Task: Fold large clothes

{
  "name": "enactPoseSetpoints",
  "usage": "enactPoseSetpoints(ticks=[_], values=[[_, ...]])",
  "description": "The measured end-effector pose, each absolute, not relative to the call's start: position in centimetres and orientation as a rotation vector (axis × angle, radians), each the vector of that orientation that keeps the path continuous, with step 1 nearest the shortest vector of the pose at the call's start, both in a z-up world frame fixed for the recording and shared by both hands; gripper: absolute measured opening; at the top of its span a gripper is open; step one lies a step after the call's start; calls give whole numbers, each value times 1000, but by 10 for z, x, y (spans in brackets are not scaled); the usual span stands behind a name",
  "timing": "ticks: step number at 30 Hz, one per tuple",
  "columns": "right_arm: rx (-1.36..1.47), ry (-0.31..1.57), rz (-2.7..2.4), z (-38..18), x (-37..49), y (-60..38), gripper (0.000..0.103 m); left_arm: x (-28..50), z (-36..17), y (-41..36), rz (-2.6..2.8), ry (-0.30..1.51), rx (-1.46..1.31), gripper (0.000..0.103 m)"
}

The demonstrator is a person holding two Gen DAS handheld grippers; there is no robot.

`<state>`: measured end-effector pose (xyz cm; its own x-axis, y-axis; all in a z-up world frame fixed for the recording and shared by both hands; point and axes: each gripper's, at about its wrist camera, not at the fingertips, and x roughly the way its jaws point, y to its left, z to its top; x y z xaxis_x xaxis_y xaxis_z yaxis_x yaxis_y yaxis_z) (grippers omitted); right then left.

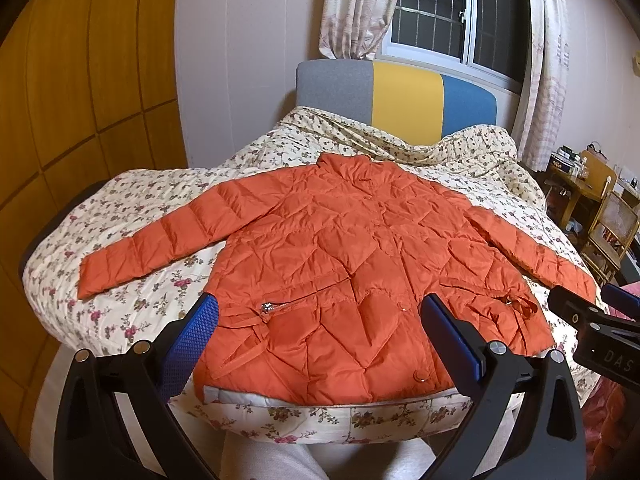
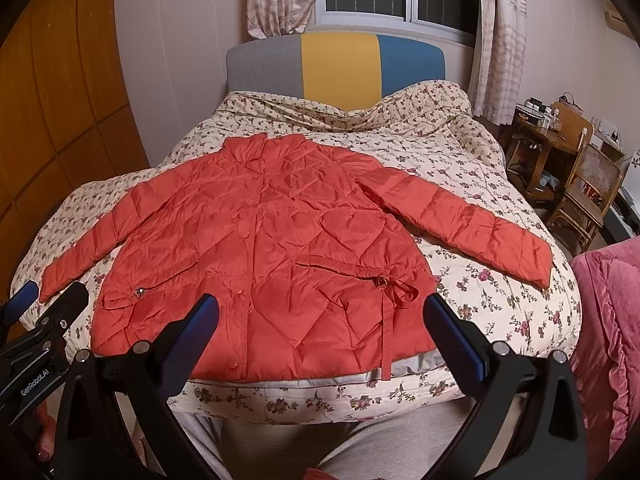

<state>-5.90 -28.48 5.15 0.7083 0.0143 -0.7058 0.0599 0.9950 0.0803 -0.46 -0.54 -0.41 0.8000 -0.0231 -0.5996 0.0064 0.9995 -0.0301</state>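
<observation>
Step in hand: we judge this as the very start of the fold; the orange quilted jacket [image 1: 348, 264] lies spread and unfolded, and neither tool touches it.
Jacket position: it lies flat, front up, on the floral quilt [image 1: 132, 312] of the bed, collar toward the tricolour headboard [image 1: 400, 96], hem [image 1: 320, 394] at the near edge just ahead of us.
Sleeves: both are stretched outward on the quilt, the left sleeve [image 1: 160, 240] toward the wooden wardrobe side, the right sleeve [image 2: 472, 224] toward the desk side.
Left tool [image 1: 320, 340]: spread wide, holding nothing, hovering above the hem near the zip pocket [image 1: 280, 306].
Right tool [image 2: 322, 340]: also spread wide and empty, hovering over the hem beside the ribbon tie [image 2: 394, 300].
What we need next: we think each tool should travel out to its own sleeve, pinch near the cuff, and bring the sleeve across the chest.
Care needed: the padded fabric looks slippery and puffy, so we expect to need a deep bite through the layers, or the sleeve may slide free.
Surroundings: a pink blanket [image 2: 608, 320] sits off the bed's right side, clear of the work.
</observation>
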Motion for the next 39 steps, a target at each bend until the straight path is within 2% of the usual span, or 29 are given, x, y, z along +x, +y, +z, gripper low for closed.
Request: enactPoseSetpoints(ticks=[31, 39], values=[[99, 792, -30, 50, -58, -288, 101, -4, -9, -5, -26, 662, -27, 100], [139, 805, -37, 35, -47, -299, 101, 6, -22, -3, -25, 700, -19, 100]])
